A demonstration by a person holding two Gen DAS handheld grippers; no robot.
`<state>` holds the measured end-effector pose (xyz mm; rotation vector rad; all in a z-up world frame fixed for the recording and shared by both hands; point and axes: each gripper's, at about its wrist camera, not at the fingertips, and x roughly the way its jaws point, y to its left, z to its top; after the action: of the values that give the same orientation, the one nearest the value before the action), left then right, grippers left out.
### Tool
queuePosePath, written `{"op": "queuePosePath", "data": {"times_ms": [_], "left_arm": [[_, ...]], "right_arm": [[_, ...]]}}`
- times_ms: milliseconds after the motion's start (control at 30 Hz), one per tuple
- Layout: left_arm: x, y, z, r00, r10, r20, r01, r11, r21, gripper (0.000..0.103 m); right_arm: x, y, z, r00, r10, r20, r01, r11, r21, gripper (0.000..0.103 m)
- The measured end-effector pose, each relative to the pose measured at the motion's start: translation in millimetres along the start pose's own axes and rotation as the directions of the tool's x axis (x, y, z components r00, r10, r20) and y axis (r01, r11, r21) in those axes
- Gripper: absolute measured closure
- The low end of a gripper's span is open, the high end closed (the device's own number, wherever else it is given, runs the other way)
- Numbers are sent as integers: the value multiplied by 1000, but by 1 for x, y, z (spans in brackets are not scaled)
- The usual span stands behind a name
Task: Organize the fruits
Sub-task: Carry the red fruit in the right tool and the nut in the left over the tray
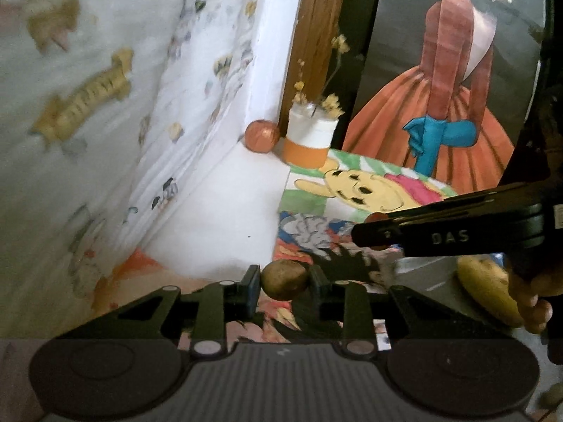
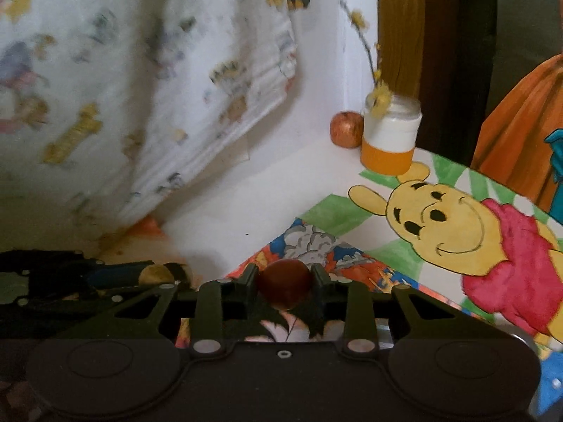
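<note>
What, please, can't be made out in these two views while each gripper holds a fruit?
- Where the fruits go: no bowl or basket shows in either view.
- Banana, left wrist view: its far end is hidden behind the right gripper's body and a hand.
- Curtain print: blurred in both views.
- Brown fruit and red fruit: their kinds are unclear in the dim light.

My own fingers half hide the banana, and the patterned curtain beside me blurs.
</note>
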<state>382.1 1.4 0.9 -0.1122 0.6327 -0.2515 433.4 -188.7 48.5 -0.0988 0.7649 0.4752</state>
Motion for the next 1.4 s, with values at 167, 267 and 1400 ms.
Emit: {"op": "queuePosePath", "data": {"times_ms": [167,267,1400], "left_arm": [[-34,-24,-10,1000,-19,14,20,1000,-11,71],[-53,-40,-15,999,-34,25,35,999,-17,71],[-79,-199,-80,970,-216,-112,230,964,136,71]], "right_arm": [[-46,-3,-17,1000,9,23,-9,1000,-2,69],[-75,-8,-31,999,5,35,-5,1000,0,69],[-188,-68,-204,985,-171,-11,171,978,116,69]]}}
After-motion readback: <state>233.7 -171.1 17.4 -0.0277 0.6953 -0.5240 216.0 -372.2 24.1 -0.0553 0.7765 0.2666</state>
